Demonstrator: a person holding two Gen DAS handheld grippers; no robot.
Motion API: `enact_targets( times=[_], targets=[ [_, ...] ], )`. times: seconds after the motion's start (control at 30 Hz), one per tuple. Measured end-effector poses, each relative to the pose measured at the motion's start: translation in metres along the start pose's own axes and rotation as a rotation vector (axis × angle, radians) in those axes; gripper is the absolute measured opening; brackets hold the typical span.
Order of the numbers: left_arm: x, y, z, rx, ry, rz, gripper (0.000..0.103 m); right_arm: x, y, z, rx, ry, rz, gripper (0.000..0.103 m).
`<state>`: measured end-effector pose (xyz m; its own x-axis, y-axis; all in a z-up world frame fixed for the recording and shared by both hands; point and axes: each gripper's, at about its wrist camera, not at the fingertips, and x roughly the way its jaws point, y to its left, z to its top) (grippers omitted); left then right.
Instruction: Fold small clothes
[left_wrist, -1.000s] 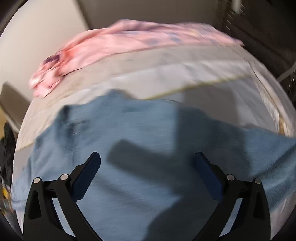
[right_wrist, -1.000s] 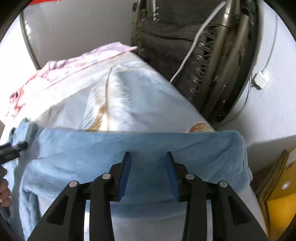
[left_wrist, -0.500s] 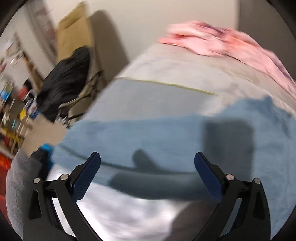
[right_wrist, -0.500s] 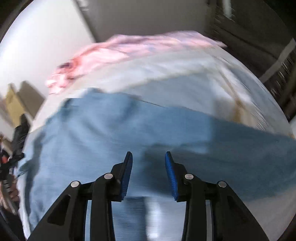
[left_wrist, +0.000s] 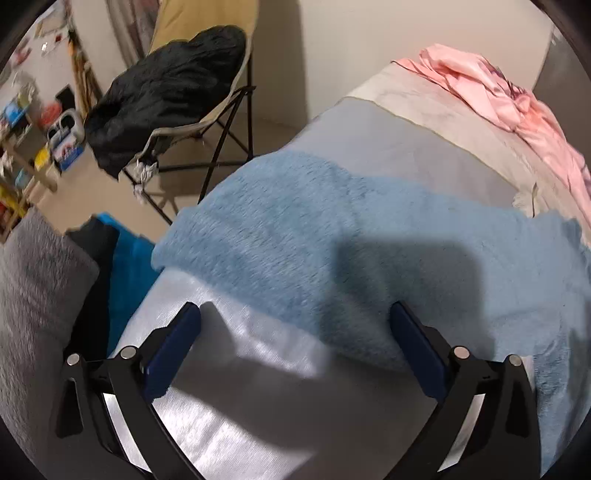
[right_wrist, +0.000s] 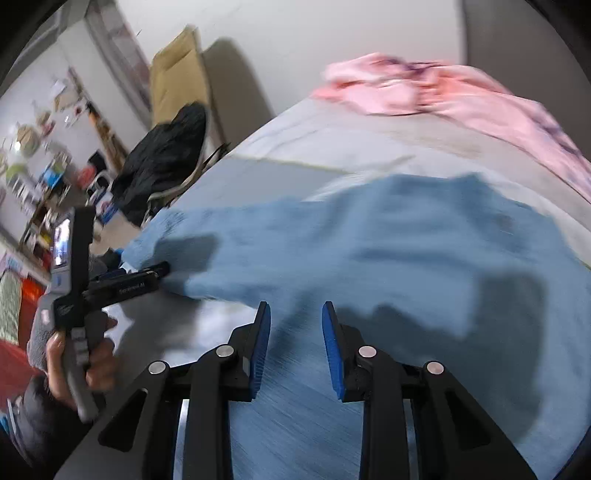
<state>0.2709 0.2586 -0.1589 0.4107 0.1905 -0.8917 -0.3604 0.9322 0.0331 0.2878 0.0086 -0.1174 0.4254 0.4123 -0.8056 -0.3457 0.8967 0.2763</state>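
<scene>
Left gripper gaping wide, empty, right gripper narrowly parted, pinching nothing, both hovering over the fluffy blue garment spread flat on the bed, seemingly lining up a fold.

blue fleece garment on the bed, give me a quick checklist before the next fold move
1. Blue fleece garment flat on the bed sheet: ok, but its shape is blurred.
2. Left gripper open and empty: ok.
3. Right gripper open, nothing between its pads: ok.
4. Left gripper near the garment's left end: ok.
5. Pink garment clear of the fold area: ok.
6. Which edge to grab: cannot tell.
</scene>
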Motion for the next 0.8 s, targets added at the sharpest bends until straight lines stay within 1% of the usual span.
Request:
enact_targets(
  times=[0.07,0.1,0.17,0.23,0.3,0.33,0.37,0.4,0.43,0.47,0.5,0.53,0.57,0.6,0.63,0.67,0.7,0.73,0.8],
  targets=[
    [-0.003,0.001,-0.004,0.002,-0.006,0.016,0.099,0.020,0.022,0.006,-0.020,0.008,-0.006,0.029],
    [-0.008,-0.003,-0.006,0.018,-0.024,0.039,0.099,0.029,0.027,0.007,-0.030,0.018,-0.012,0.029],
    [-0.013,-0.008,-0.005,0.044,-0.063,0.074,0.099,0.044,0.032,-0.003,-0.040,0.081,-0.018,0.029],
    [-0.027,-0.019,0.002,0.071,-0.141,0.091,0.099,0.043,0.033,-0.011,-0.065,0.055,-0.037,0.029],
    [-0.038,-0.031,0.008,0.098,-0.207,0.079,0.099,0.038,0.033,-0.017,-0.089,0.057,-0.038,0.029],
    [-0.038,-0.037,0.012,0.118,-0.215,0.075,0.099,0.036,0.032,-0.017,-0.093,0.058,-0.038,0.029],
    [-0.034,-0.043,0.015,0.137,-0.215,0.078,0.099,0.039,0.028,-0.015,-0.089,0.056,-0.043,0.026],
    [-0.022,-0.050,0.017,0.154,-0.195,0.094,0.099,0.038,0.026,-0.012,-0.076,0.046,-0.047,0.026],
    [-0.013,-0.052,0.018,0.156,-0.168,0.100,0.099,0.034,0.024,-0.009,-0.056,0.031,-0.038,0.026],
    [0.000,-0.054,0.018,0.155,-0.121,0.101,0.099,0.032,0.023,-0.005,-0.030,0.017,-0.019,0.026],
    [0.008,-0.049,0.015,0.116,-0.105,0.072,0.099,0.034,0.022,-0.004,-0.018,0.019,-0.006,0.026],
    [0.007,-0.043,0.014,0.083,-0.107,0.053,0.099,0.040,0.021,-0.003,-0.007,0.047,0.012,0.027],
    [0.008,-0.041,0.015,0.076,-0.085,0.036,0.099,0.048,0.020,-0.005,-0.004,0.081,0.024,0.029],
    [0.008,-0.037,0.016,0.057,-0.072,0.021,0.099,0.056,0.022,-0.006,-0.018,0.082,0.019,0.028],
    [0.007,-0.035,0.016,0.040,-0.065,0.018,0.099,0.054,0.024,-0.008,-0.048,0.059,0.006,0.027],
    [0.005,-0.034,0.017,0.029,-0.060,0.021,0.099,0.050,0.024,-0.010,-0.056,0.054,-0.006,0.026],
    [-0.001,-0.036,0.018,0.028,-0.069,0.018,0.098,0.043,0.021,-0.010,-0.040,0.039,-0.011,0.026],
    [-0.007,-0.040,0.018,0.038,-0.083,0.012,0.098,0.030,0.014,-0.009,-0.017,0.001,-0.011,0.026],
    [-0.019,-0.054,0.019,0.069,-0.109,-0.006,0.098,0.006,-0.008,-0.008,0.025,-0.091,-0.057,0.027]
  ],
)
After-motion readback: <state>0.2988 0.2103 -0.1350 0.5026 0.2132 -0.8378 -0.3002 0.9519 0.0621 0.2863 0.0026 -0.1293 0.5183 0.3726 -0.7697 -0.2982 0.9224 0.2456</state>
